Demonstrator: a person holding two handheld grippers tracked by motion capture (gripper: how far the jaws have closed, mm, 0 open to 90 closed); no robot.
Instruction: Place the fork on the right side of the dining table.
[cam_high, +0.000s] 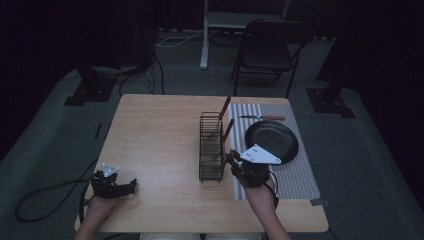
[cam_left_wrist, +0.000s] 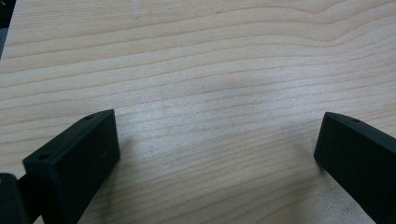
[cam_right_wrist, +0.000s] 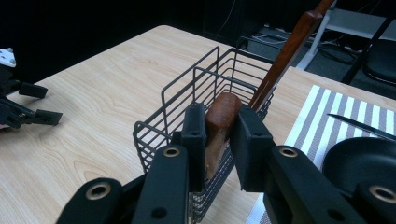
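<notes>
I am clamping my right gripper (cam_right_wrist: 217, 135) on a rounded brown wooden utensil handle (cam_right_wrist: 219, 122) standing in the black wire basket (cam_high: 211, 148), while my left gripper (cam_high: 131, 186), jaws spread, is resting at eight o'clock on the light wooden table (cam_high: 160, 135).

High view: fixed overhead, facing forward and down, whole surface (cam_high: 160, 140) plus floor beyond. Left gripper view: very close, angled straight down at bare wood grain (cam_left_wrist: 210, 84). Right gripper view: low, near, looking across wire basket (cam_right_wrist: 205, 93). Basket (cam_high: 211, 145) and striped mat (cam_right_wrist: 327, 121) shared with high view.
</notes>
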